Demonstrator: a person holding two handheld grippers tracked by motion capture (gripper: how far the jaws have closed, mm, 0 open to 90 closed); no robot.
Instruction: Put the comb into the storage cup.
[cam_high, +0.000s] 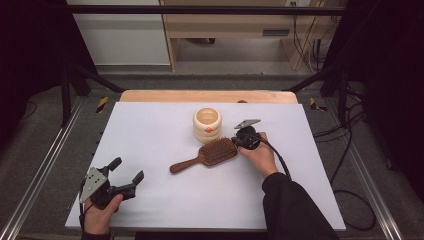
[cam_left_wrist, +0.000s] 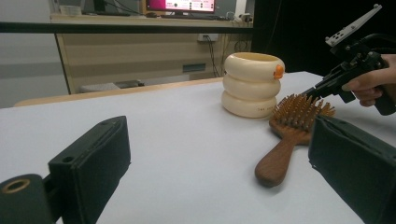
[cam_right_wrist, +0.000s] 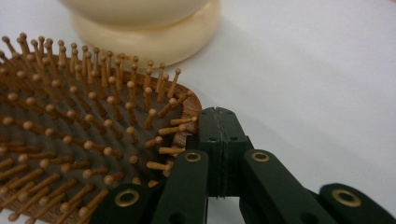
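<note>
In the high view the wooden hairbrush lies mid-table just before the cream ringed cup, with the right gripper at its head, while the left gripper waits, jaws apart, near the front left corner. The left gripper view shows the brush almost touching the cup. In the right gripper view the jaws are pressed together, empty, against the brush's rim; pushed that way, the brush could swivel and knock the cup.

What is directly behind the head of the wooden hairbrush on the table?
Behind the hairbrush stands a cream ringed cup, very close to the bristles. From above, its inside looks empty; its bottom edge facing the brush is hidden by the bristles.
</note>
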